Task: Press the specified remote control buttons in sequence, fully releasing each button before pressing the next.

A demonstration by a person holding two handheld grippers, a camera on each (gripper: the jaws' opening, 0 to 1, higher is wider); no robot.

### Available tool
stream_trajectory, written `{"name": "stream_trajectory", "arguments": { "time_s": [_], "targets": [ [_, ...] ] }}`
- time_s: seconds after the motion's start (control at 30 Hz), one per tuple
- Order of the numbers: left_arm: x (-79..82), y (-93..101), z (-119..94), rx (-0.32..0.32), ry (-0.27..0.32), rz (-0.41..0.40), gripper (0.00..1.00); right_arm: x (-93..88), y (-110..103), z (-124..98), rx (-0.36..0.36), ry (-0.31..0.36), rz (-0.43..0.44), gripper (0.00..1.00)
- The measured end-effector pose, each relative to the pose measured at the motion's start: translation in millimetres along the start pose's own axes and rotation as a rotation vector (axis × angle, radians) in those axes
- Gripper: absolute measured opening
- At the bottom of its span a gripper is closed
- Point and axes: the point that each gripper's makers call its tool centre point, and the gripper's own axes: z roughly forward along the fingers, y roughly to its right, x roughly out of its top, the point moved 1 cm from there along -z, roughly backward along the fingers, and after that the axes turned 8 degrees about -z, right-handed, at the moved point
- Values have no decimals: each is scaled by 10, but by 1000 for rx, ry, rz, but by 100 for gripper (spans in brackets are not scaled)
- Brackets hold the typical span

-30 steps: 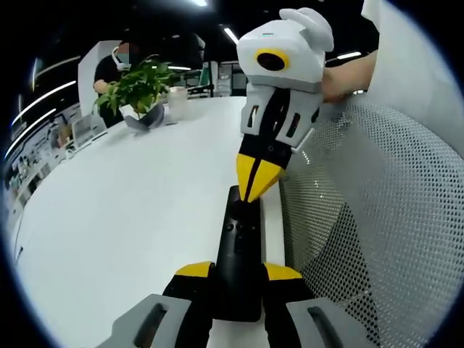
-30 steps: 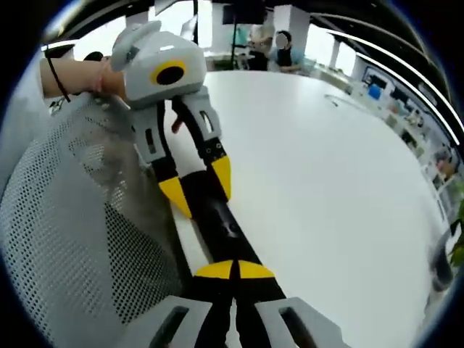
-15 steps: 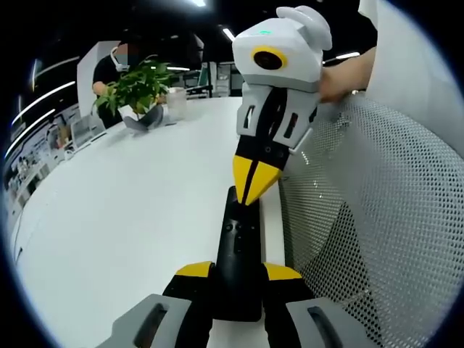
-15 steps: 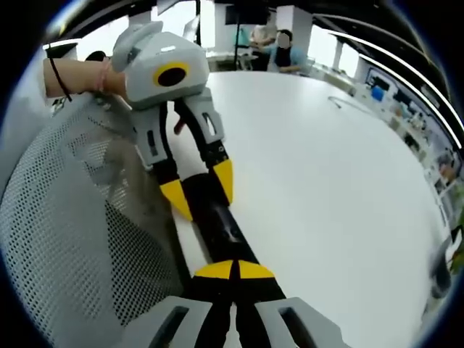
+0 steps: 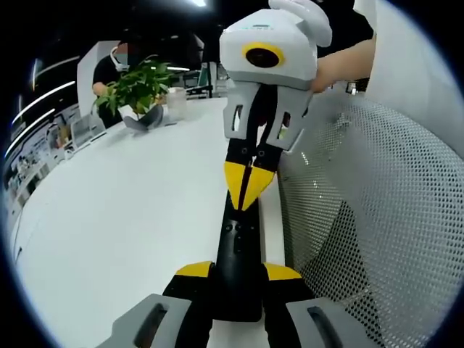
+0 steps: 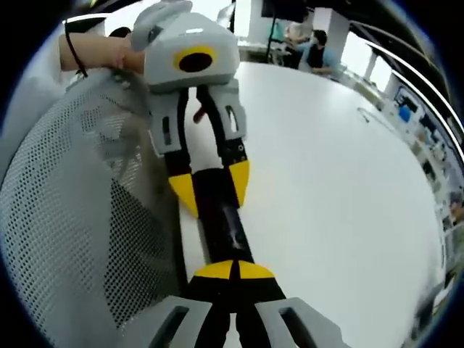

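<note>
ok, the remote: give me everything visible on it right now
The remote is a long, slim black bar, matte plastic by the look, with small dark buttons barely legible on its face. It lies flat along the white table edge, beside a mesh chair back. The left gripper clamps its near end between yellow-tipped jaws. The right gripper, jaws closed to a point, comes down on its upper face; actual contact can't be confirmed.

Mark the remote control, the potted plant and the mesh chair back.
remote control (image 5: pixel 237 246), left gripper view, upper face near the buttons.
potted plant (image 5: pixel 138 87), left gripper view, leaves.
mesh chair back (image 5: pixel 377 217), left gripper view, mesh panel.
</note>
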Motion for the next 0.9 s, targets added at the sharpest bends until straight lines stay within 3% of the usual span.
{"name": "stream_trajectory", "arguments": {
  "time_s": [0.23,0.3,0.47,0.57,0.67,0.8,0.9],
  "targets": [
    [3,3,5,-1,-3,3,25,6,29,22,80,-84,39,0],
    [6,3,9,0,-5,3,25,6,25,27,98,-108,15,0],
    [10,2,15,-4,-2,4,25,-4,22,28,98,-126,2,0],
    [9,-1,16,-3,-3,2,25,-16,19,14,77,-91,13,0],
    [8,0,13,-6,1,2,25,-10,21,6,27,-3,19,0],
    [11,0,13,-2,-1,0,25,-29,26,-20,-20,131,146,0],
    [8,1,13,-3,2,-1,25,-19,16,-18,-32,129,142,0]
  ]
}}
